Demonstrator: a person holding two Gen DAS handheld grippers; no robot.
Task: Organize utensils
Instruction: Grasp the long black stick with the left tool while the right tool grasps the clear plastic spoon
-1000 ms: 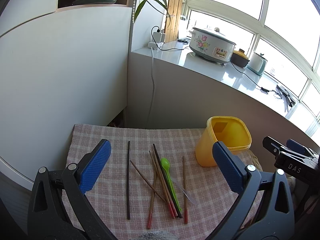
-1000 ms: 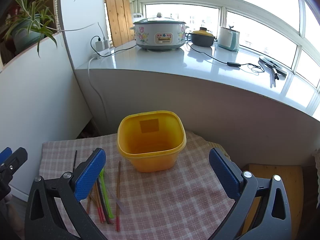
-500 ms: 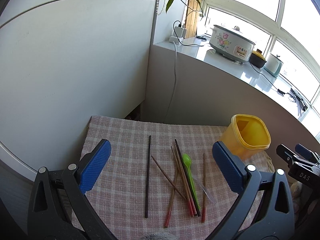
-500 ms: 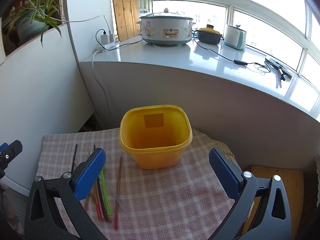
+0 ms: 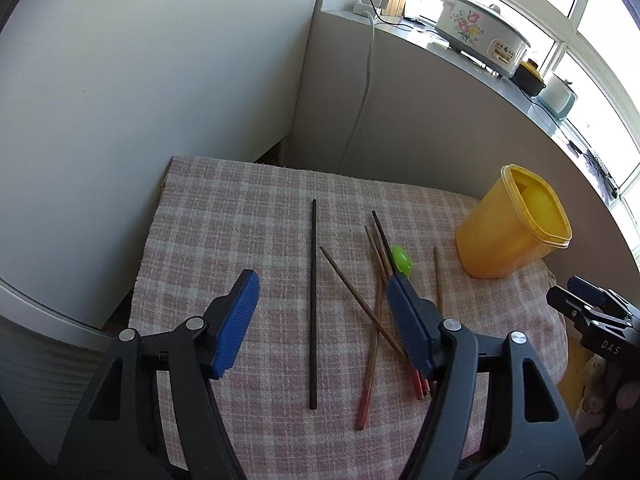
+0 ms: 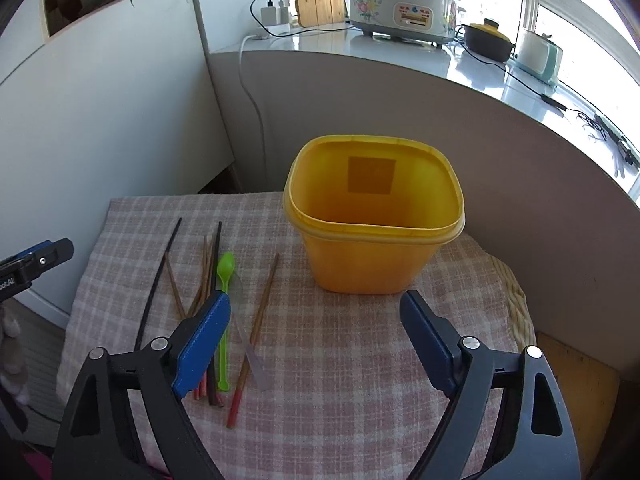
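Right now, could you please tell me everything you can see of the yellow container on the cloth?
The yellow container is a rounded-square tub of what looks like slightly translucent plastic, with a thickened rim and walls that taper towards the base. It stands upright and open, without a lid, and appears empty. A darker square patch shows through its far wall, probably a label. It rests on the pink checked cloth, to the right of the utensils and apart from them. Neither gripper touches it.

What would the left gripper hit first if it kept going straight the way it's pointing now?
Most likely the long black chopstick lying alone on the checked cloth; it sits between the open left gripper fingers. Depth is hard to judge.
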